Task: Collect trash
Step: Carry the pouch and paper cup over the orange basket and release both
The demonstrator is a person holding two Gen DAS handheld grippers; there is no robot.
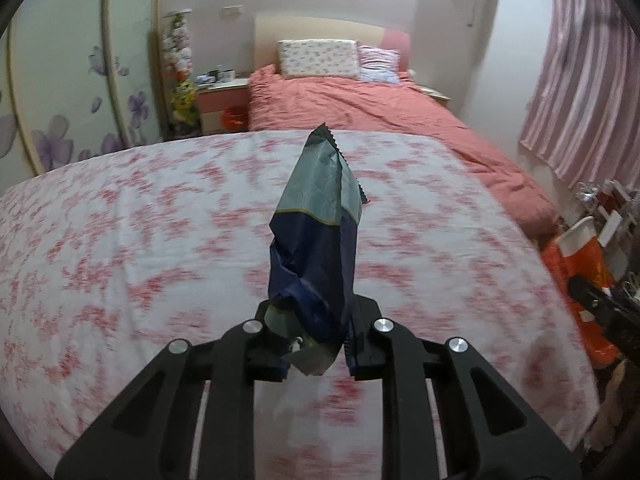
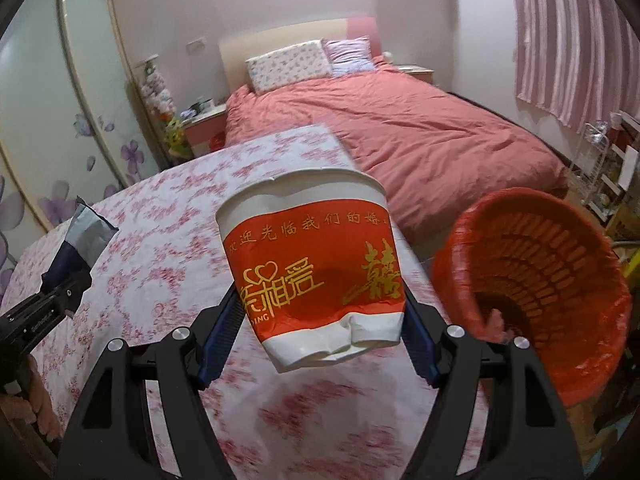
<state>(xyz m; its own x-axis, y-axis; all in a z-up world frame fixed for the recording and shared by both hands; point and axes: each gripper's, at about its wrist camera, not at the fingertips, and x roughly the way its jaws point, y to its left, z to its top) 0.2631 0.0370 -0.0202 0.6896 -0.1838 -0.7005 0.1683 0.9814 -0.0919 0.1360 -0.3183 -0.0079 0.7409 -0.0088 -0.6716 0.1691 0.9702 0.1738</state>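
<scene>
Both wrist views look close over the floral table (image 1: 120, 240) toward the shared bed (image 2: 420, 132).

A bed (image 1: 360, 108) with a pink cover sits far back by the wall. Pink curtains (image 1: 588, 80) hang on the right. A flowered closet door (image 1: 60, 80) stands on the left.

Left tool (image 1: 316, 344) clamped tight on a wrapper (image 1: 316, 232), held upright; right tool (image 2: 320, 344) squeezing a paper cup (image 2: 316, 268), both raised above the desk (image 1: 120, 240).

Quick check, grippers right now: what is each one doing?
Left gripper: shut on the blue snack wrapper, held upright above the table.
Right gripper: shut on the crumpled paper cup, beside the red bin.
</scene>
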